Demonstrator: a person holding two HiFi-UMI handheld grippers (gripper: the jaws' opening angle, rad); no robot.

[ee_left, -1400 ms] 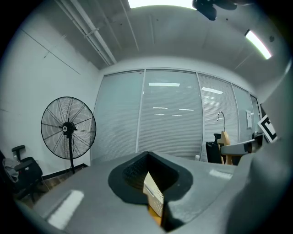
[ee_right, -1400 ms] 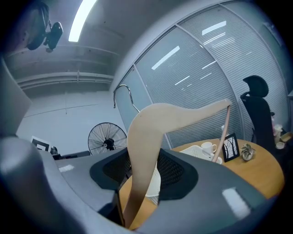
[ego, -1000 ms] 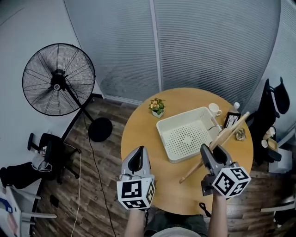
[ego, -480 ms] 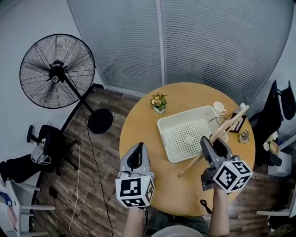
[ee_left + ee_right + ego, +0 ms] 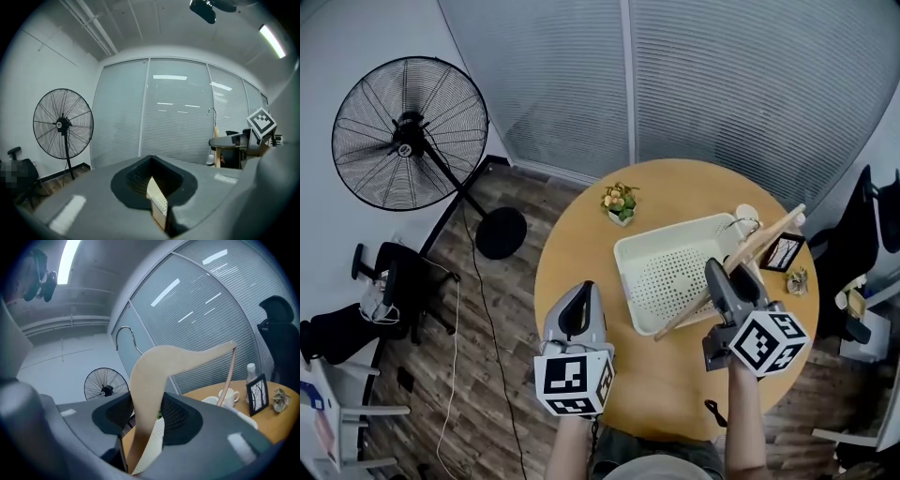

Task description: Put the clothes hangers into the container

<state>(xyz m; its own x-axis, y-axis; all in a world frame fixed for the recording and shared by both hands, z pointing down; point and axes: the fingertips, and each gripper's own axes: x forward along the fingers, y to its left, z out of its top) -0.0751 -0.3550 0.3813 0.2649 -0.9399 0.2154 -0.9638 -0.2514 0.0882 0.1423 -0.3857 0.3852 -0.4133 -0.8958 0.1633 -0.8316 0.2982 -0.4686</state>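
A pale wooden clothes hanger (image 5: 757,246) with a metal hook (image 5: 124,333) is clamped in my right gripper (image 5: 727,278), which is shut on its middle. The hanger (image 5: 154,376) slants above the near right part of the white perforated container (image 5: 630,261) on the round wooden table (image 5: 666,384). The container holds nothing I can see. My left gripper (image 5: 575,314) hovers at the table's near left edge, jaws shut with nothing between them; in the left gripper view it (image 5: 154,187) points at the blinds.
A small potted plant (image 5: 619,202) stands left of the container. A white cup (image 5: 747,215), a picture frame (image 5: 782,252) and a small ornament (image 5: 797,277) sit at the table's right side. A standing fan (image 5: 408,131) is on the floor at left, chairs at both sides.
My right gripper has carried the hanger left and further over the container's near right corner. The left gripper has barely moved.
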